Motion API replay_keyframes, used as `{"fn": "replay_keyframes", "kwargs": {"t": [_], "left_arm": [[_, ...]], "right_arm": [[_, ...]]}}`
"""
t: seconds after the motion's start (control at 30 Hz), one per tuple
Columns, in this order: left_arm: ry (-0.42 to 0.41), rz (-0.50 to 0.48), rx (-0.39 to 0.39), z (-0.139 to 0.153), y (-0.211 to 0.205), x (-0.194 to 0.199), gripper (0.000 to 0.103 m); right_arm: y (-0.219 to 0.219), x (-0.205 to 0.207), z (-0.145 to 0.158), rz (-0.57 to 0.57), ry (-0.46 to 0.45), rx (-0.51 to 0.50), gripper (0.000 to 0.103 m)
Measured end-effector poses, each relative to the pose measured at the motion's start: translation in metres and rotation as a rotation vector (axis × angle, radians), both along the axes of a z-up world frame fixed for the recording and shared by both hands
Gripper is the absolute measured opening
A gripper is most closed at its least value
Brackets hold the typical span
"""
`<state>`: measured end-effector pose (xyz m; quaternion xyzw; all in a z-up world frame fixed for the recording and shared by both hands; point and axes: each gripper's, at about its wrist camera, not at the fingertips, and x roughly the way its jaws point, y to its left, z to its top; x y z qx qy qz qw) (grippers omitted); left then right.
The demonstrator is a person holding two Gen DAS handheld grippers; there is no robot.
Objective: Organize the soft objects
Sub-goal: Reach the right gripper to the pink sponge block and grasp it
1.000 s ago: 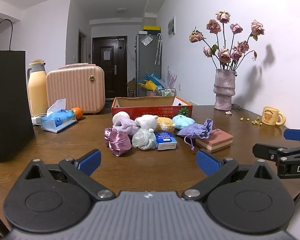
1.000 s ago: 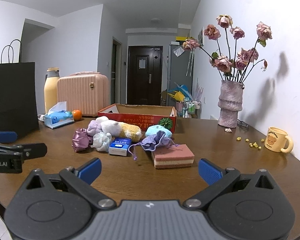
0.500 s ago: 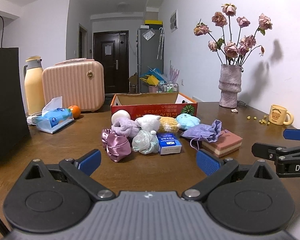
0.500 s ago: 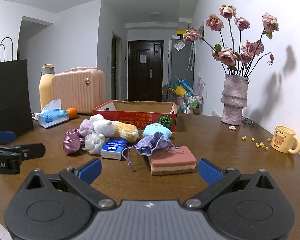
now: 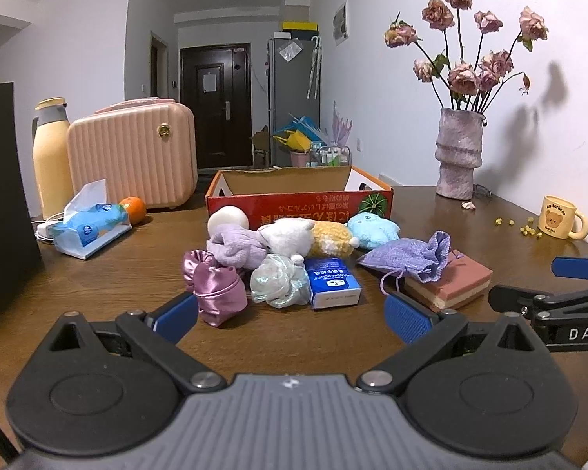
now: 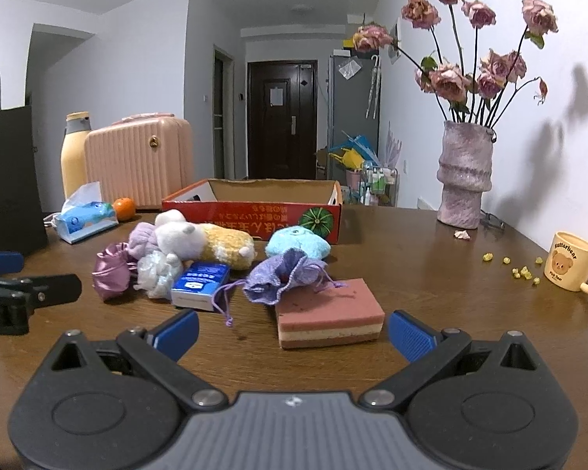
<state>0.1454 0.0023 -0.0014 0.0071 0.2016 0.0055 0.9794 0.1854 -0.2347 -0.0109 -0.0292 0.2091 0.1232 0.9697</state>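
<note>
A heap of soft things lies on the wooden table in front of an open red cardboard box (image 5: 298, 205) (image 6: 251, 211): a pink satin pouch (image 5: 215, 288) (image 6: 111, 270), a pale gauze puff (image 5: 280, 280), a white and yellow plush (image 5: 305, 237) (image 6: 204, 241), a light blue plush (image 5: 372, 229) (image 6: 298, 243), a purple drawstring bag (image 5: 407, 258) (image 6: 286, 276), a layered pink sponge (image 5: 450, 286) (image 6: 329, 315) and a blue tissue pack (image 5: 331, 282) (image 6: 202, 284). My left gripper (image 5: 290, 319) is open and empty just before the pouch. My right gripper (image 6: 292, 331) is open and empty just before the sponge.
A tissue box (image 5: 90, 227), an orange (image 5: 133, 207), a pink case (image 5: 133, 156), a yellow flask (image 5: 53, 156) and a black bag (image 5: 4, 203) stand at the left. A flower vase (image 5: 458, 156) and a bear mug (image 5: 562, 217) stand at the right.
Both grippers have moved forward toward the heap, which now looks larger and nearer. Both stay open and empty.
</note>
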Motion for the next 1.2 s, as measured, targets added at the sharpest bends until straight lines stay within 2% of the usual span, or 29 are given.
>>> {"fn": "replay_keyframes", "kwargs": {"t": [0.3,0.83,1.03,1.2], "left_arm": [[0.041,0.0,0.004,-0.007,-0.004,0.031,0.103],[0.075,0.008,0.014,-0.012,-0.02,0.082,0.103],[0.092,0.013,0.015,-0.016,-0.022,0.098,0.103],[0.119,0.019,0.005,-0.024,-0.018,0.108,0.103]], "right_arm": [[-0.001,0.033,-0.01,-0.005,0.036,-0.018,0.103],[0.003,0.101,-0.024,0.052,0.1,-0.135,0.103],[0.003,0.122,-0.039,0.069,0.183,-0.115,0.103],[0.0,0.132,-0.048,0.05,0.208,-0.096,0.103]]}}
